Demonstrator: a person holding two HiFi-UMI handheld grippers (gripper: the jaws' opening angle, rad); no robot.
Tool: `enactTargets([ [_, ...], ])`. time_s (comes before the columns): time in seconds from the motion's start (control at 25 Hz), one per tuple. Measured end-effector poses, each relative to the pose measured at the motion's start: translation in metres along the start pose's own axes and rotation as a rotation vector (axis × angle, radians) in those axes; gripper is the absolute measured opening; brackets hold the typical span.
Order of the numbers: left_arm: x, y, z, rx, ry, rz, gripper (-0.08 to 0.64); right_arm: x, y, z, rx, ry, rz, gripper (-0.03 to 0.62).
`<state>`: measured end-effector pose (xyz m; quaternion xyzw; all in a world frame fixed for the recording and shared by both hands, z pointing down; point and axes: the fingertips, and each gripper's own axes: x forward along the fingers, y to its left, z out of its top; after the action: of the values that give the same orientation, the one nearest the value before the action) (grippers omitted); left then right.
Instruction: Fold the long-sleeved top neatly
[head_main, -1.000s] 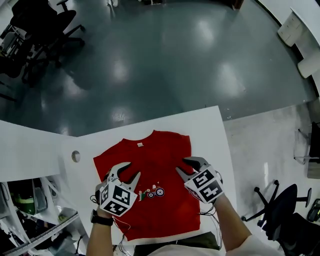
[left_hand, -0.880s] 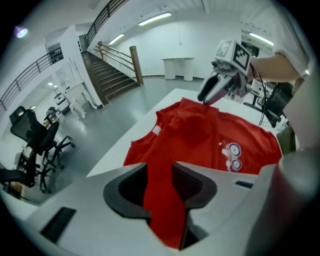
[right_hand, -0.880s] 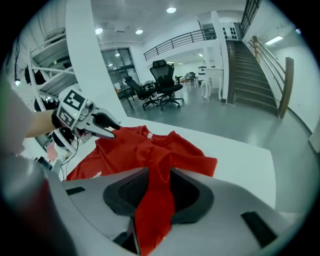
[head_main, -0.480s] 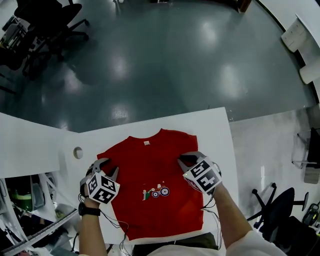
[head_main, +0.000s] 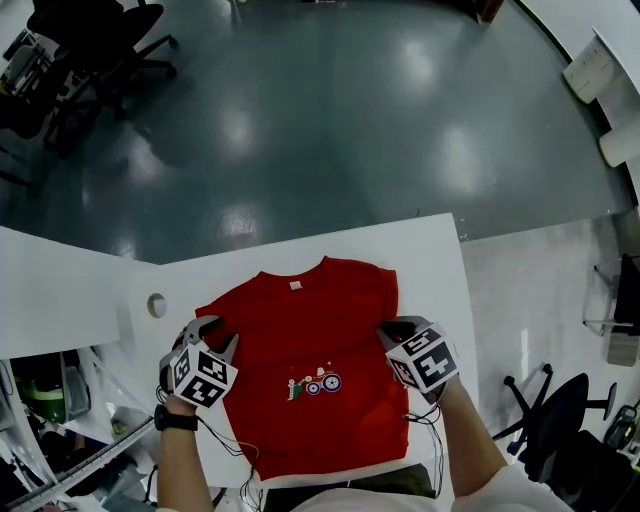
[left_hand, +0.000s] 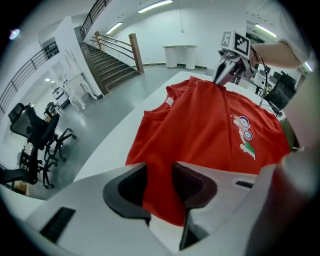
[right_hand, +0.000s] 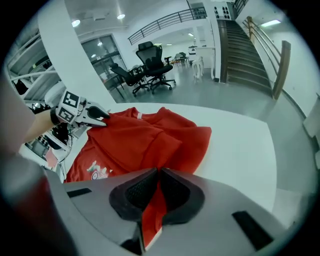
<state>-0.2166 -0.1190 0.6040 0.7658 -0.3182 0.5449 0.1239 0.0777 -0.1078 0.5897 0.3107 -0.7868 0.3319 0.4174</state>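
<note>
The right tool (right_hand: 157, 172) has just been closing its jaws, and they now pinch a fold of red cloth at the right side edge of the long-sleeved top (head_main: 312, 340). The left tool (left_hand: 159, 172) stands with its jaws apart over the opposite side edge; red cloth lies in the gap, but the pads are not pressing on it. The top lies flat and face up on the white counter (head_main: 430, 262), neck away from the person. No sleeves are spread out, so they seem to be tucked in already. The step in hand looks like taking hold of both side edges for the next fold. To do it well, the left tool should probably bite the edge at about the same height as the right one. It should catch every layer rather than only the upper one, and not so deep that the cloth bunches. Both tools would then best lift together and evenly, keeping the cloth lightly taut so the crease runs straight and the hem lands square. A small white neck label (head_main: 295, 286) sits inside the collar, too small to read. The chest print (head_main: 315, 382) is a little picture of something on wheels, with no legible words. The marker cubes on the tools bear only black-and-white squares.
</note>
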Motion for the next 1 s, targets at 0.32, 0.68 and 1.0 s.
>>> enactTargets([
  [0.32, -0.028, 0.004, 0.002, -0.082, -0.104, 0.068, 0.198, -0.018, -0.013, 0.000, -0.027, -0.008, -0.067, 0.129],
  [0.68, -0.045, -0.040, -0.028, 0.009, -0.124, 0.098, 0.193, -0.004, 0.025, 0.015, -0.108, -0.110, -0.066, 0.105],
  [1.0, -0.032, -0.032, -0.046, -0.045, -0.146, 0.026, 0.183, 0.017, 0.023, 0.012, -0.101, -0.077, -0.122, 0.120],
])
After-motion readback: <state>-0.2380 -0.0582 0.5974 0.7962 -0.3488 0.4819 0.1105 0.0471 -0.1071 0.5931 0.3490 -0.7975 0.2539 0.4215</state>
